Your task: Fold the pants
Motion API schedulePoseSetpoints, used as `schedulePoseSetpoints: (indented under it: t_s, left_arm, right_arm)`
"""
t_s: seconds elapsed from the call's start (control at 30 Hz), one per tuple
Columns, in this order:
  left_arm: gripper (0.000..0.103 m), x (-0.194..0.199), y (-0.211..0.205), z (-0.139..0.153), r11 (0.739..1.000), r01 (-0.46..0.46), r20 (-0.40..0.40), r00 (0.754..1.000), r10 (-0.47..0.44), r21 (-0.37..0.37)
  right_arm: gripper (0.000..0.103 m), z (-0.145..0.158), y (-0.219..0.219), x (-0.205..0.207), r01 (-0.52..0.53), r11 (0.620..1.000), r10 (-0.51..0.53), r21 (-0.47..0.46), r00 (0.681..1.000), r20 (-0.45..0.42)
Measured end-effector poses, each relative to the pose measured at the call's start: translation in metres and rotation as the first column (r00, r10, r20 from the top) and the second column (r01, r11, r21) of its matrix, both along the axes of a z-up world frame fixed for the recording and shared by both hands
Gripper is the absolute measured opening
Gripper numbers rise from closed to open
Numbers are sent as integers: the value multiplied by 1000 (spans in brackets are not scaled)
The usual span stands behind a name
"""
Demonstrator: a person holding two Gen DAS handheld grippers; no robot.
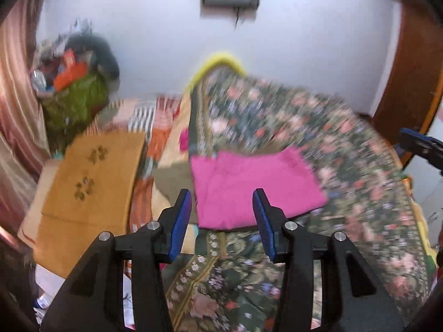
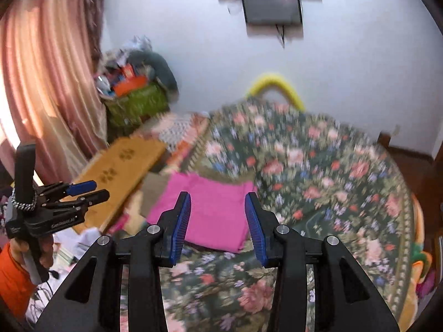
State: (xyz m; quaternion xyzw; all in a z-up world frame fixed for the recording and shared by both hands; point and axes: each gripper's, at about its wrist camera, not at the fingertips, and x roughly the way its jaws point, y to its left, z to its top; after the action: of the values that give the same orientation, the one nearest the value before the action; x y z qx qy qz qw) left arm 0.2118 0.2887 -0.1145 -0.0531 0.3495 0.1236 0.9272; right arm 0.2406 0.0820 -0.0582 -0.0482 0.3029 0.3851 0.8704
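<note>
Pink pants (image 1: 254, 185) lie as a compact folded rectangle on the floral bedspread (image 1: 346, 171), so the folding looks finished. Left gripper (image 1: 223, 215) and right gripper (image 2: 218, 217) both hover above it, jaws wide apart, holding nothing. Any next move is only smoothing or setting aside.

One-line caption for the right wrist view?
Open right claw above folded pink pants on floral bedspread; left claw at left.
</note>
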Motion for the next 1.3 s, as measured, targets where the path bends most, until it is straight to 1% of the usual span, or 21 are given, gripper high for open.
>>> schedulePoseSetpoints:
  t_s: [0.1,0.13,0.2,0.23,0.3,0.4,0.5,0.57,0.63,0.7,0.77,0.8,0.83,0.87,0.9,0.93,1.0,1.03,1.1,1.2,1.3]
  left_arm:
    - [46,-42,-32,47,999,29,109,994,-33,37]
    - [46,-53,-40,58,998,32,134,990,-38,48]
    - [46,-81,-57,83,997,28,201,979,-42,72]
    - [46,-98,-66,97,997,33,243,969,-50,74]
    - [46,-123,-77,113,996,42,295,953,-63,77]
    - [46,-165,-99,136,992,27,382,922,-71,120]
    - [46,-201,-116,148,991,18,444,893,-77,136]
    - [47,-220,-124,152,991,17,473,878,-79,136]
    - [51,-236,-131,154,989,8,495,865,-81,149]
    - [63,-250,-136,155,987,-4,514,854,-79,158]
    - [67,-261,-140,155,987,-3,527,846,-83,159]
    - [71,-264,-141,154,987,-4,529,845,-83,161]
    - [75,-267,-142,154,987,-7,530,844,-80,160]
    - [84,-270,-142,153,988,-11,533,843,-73,153]
    - [90,-271,-141,152,989,-11,533,843,-71,149]
    - [92,-272,-141,151,990,-11,535,842,-68,143]
    - [99,-277,-142,148,991,-15,534,843,-61,137]
    - [101,-277,-142,147,990,-21,534,843,-56,136]
    - [102,-279,-141,145,991,-28,534,844,-46,130]
    - [102,-279,-142,140,992,-27,520,853,-41,123]
    - [102,-279,-141,137,992,-28,517,855,-40,122]
  right_arm:
    - [37,29,-16,-34,-13,999,9,49,996,84]
    - [37,37,-20,-45,-19,998,12,63,994,110]
    - [37,57,-33,-76,-37,994,19,105,986,168]
    - [37,63,-38,-87,-43,992,20,120,983,184]
    - [37,77,-50,-118,-63,985,24,160,972,232]
    - [37,88,-60,-155,-85,978,25,192,956,293]
    - [37,95,-71,-186,-102,968,20,229,941,337]
    - [37,98,-78,-203,-102,963,6,248,932,362]
    - [40,98,-83,-215,-94,961,-12,259,925,380]
    - [59,97,-88,-226,-90,958,-22,274,924,382]
    - [68,95,-91,-231,-74,957,-44,280,918,394]
    - [73,94,-92,-235,-63,959,-56,277,915,401]
    - [76,93,-92,-237,-55,960,-63,274,913,403]
    - [84,93,-93,-240,-47,961,-71,274,912,404]
    - [90,92,-93,-241,-39,960,-80,276,911,406]
    - [92,92,-93,-242,-33,960,-87,279,910,406]
    - [101,92,-93,-244,-13,960,-107,280,907,408]
    - [103,92,-93,-244,1,960,-121,281,904,410]
    - [103,92,-94,-248,13,960,-132,280,902,411]
    - [103,88,-97,-250,28,960,-141,277,907,396]
    - [103,86,-98,-251,36,960,-146,277,911,387]
